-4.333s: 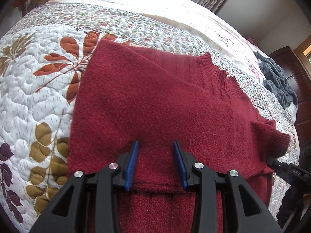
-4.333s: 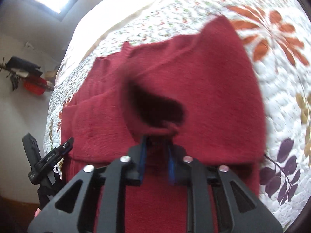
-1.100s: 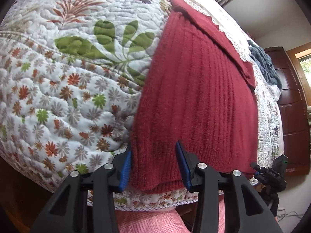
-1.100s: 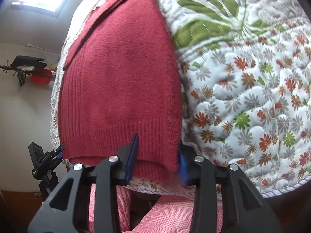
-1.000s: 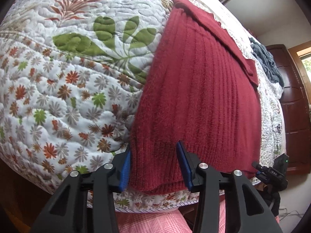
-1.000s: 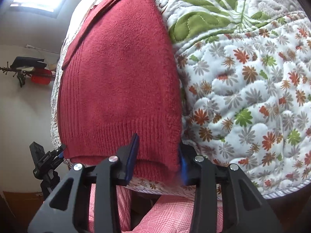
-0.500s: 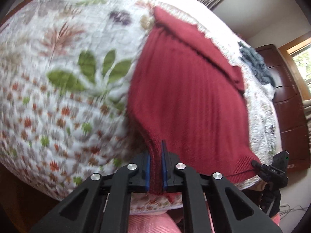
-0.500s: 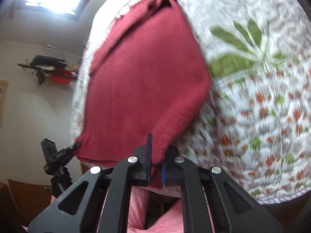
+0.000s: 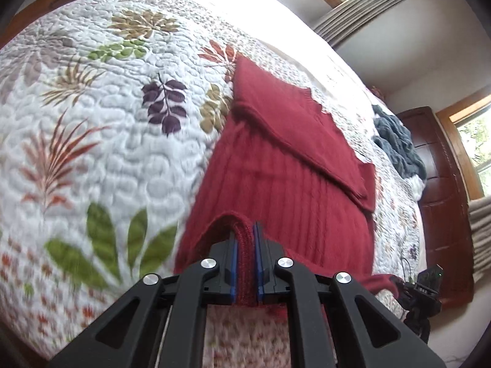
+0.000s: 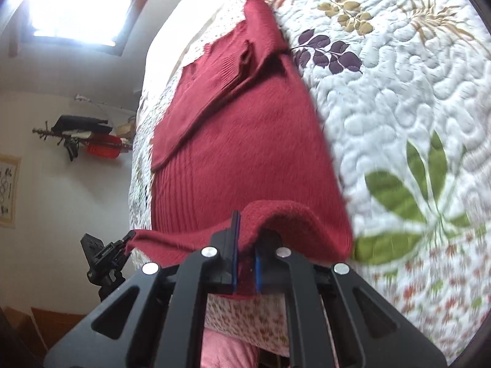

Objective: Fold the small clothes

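Pinching the red sweater (image 9: 285, 190) hem: left gripper (image 9: 244, 263), right gripper (image 10: 245, 260) both clamped. Risk: uneven lift skews the fold.

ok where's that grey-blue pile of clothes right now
In the left wrist view the grey-blue pile of clothes lies at the far right edge of the quilt, beyond the red sweater and beside the dark wooden headboard.

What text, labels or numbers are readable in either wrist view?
None readable.
Framed sheet on the wall: dark marks, too small to read.
Red sweater, quilt, left gripper, right gripper: no text visible.
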A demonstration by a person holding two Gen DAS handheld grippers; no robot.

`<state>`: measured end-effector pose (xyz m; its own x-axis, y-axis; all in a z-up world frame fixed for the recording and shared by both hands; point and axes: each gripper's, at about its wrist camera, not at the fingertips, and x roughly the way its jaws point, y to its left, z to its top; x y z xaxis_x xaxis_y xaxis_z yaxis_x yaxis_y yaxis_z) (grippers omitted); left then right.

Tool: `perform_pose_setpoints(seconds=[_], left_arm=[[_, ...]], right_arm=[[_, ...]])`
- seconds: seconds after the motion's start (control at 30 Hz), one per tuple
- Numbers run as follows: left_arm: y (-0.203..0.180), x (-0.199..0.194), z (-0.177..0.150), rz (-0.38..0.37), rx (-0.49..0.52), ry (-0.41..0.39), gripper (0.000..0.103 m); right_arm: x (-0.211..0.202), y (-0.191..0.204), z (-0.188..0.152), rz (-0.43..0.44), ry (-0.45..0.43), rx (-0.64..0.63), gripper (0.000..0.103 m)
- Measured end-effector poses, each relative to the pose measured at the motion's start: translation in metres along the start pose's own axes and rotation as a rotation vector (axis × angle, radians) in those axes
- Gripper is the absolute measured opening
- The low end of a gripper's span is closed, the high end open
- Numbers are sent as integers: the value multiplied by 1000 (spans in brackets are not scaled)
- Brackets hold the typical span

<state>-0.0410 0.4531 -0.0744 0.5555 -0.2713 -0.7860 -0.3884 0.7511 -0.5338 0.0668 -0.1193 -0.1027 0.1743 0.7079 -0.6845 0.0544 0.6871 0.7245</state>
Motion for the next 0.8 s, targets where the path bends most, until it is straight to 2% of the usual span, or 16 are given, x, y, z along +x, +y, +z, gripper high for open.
perform_pose_setpoints(seconds=[0.2, 0.4, 0.57, 0.63, 0.67, 0.7, 0.8], left_arm=[[5, 44, 33, 38, -12, 49, 9], [6, 72, 47, 54, -13, 92, 12], [11, 76, 55, 22, -56, 115, 13], [13, 70, 55, -3, -71, 113, 18], [14, 63, 55, -24, -83, 105, 20], [16, 56, 54, -39, -92, 94, 23], [20, 35, 53, -34, -88, 55, 27]], right_arm=[[27, -13, 36, -26, 35, 51, 6], [42, -28, 59, -36, 73, 100, 9], [40, -36, 64, -16, 91, 137, 12], [35, -35, 63, -16, 88, 126, 14], [30, -35, 62, -23, 82, 121, 21], [26, -35, 61, -31, 73, 123, 33], [-1, -42, 58, -22, 17, 139, 39]])
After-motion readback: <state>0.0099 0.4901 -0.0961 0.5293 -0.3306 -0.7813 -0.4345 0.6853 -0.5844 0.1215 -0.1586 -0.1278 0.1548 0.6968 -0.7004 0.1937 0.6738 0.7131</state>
